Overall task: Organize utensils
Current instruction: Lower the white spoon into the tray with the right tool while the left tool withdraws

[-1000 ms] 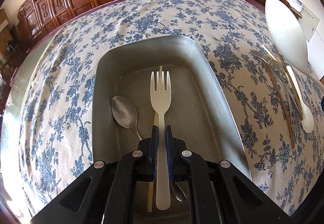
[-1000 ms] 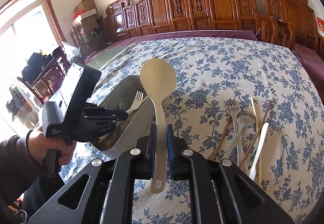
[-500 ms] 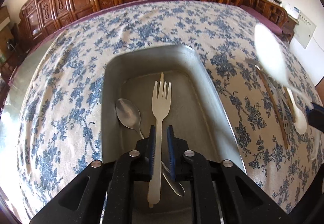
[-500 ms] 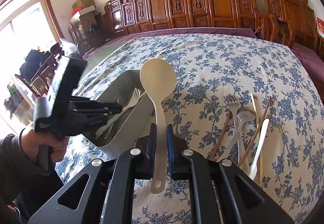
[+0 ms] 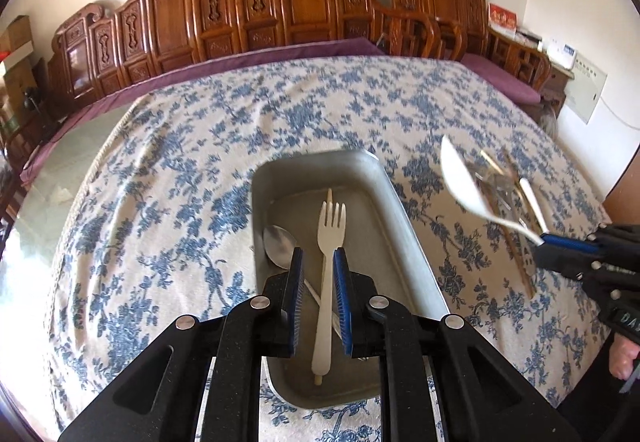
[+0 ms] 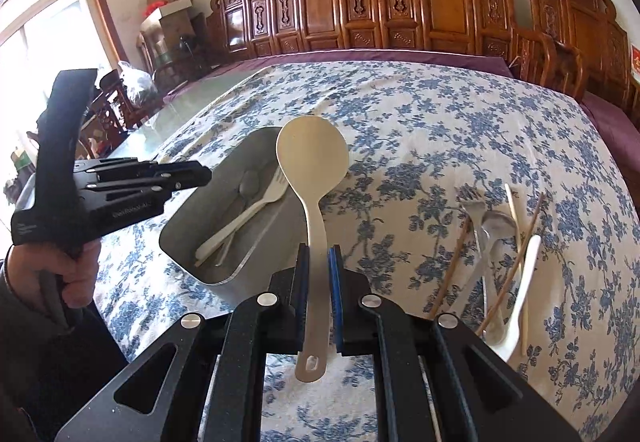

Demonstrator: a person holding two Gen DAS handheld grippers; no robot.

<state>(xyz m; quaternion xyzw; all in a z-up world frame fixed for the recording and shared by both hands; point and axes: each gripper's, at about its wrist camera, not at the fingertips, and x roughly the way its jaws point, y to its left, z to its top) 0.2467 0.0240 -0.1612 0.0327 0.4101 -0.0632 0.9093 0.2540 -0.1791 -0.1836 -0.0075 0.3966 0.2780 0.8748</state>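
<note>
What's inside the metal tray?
Inside the metal tray lie a white plastic fork, a metal spoon and one pale chopstick under the fork, only its tips showing. The left tool hides the spoon's handle and the tray's near end.

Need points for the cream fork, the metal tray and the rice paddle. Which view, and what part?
cream fork [image 5: 329, 282], left wrist view, on its handle below the tines.
metal tray [image 5: 404, 218], left wrist view, on its right wall.
rice paddle [image 6: 312, 158], right wrist view, on the middle of its round blade.
</note>
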